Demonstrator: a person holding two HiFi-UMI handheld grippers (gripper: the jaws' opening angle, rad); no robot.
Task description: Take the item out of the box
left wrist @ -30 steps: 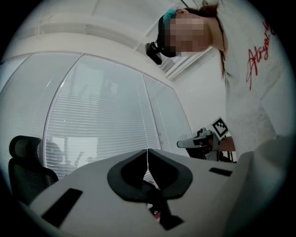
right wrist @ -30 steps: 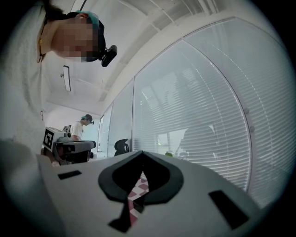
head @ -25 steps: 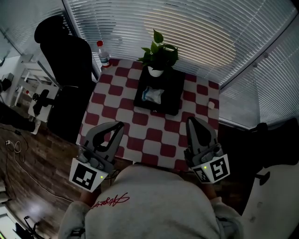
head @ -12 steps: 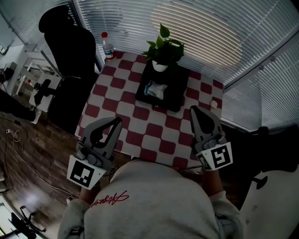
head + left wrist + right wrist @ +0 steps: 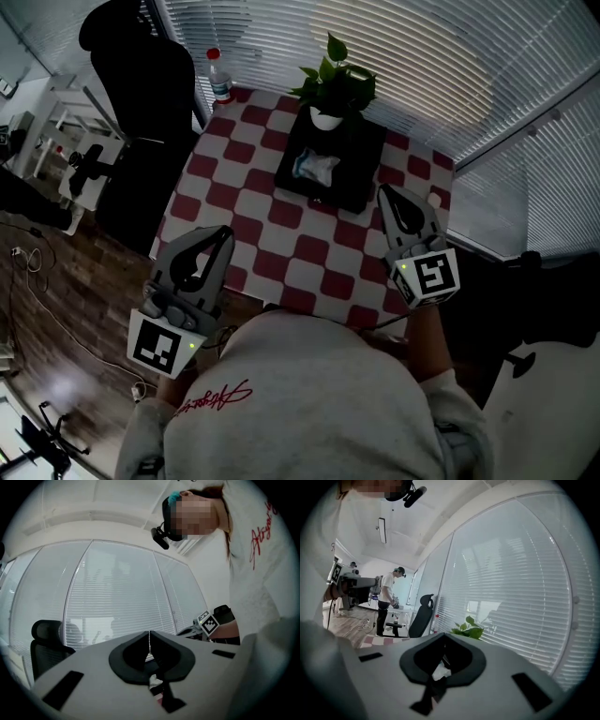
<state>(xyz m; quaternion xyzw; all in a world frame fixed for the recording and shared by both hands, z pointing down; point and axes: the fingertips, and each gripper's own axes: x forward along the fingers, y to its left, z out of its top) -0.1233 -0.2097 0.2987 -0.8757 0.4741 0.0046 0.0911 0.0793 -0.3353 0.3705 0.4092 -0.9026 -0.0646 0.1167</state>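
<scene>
A black box [image 5: 352,178] lies at the far side of the red-and-white checked table [image 5: 281,239], and a pale crumpled packet [image 5: 315,169] rests inside it. My right gripper [image 5: 387,193] hovers shut and empty just off the box's near right corner. My left gripper [image 5: 226,234] hangs shut and empty over the table's near left edge, well short of the box. Seen from the right gripper view, its jaws [image 5: 443,638] meet, with a bit of the packet [image 5: 439,671] showing below them. The left gripper [image 5: 149,637] also shows its jaws pressed together.
A potted plant [image 5: 330,89] in a white pot stands behind the box. A red-capped bottle [image 5: 218,82] is at the table's far left corner, beside a black office chair [image 5: 141,89]. Window blinds [image 5: 450,66] back the table. Another person [image 5: 387,603] stands far off.
My right gripper has moved forward, closer to the box's right front corner. The left gripper has stayed near the table's near edge. Both stay shut.
</scene>
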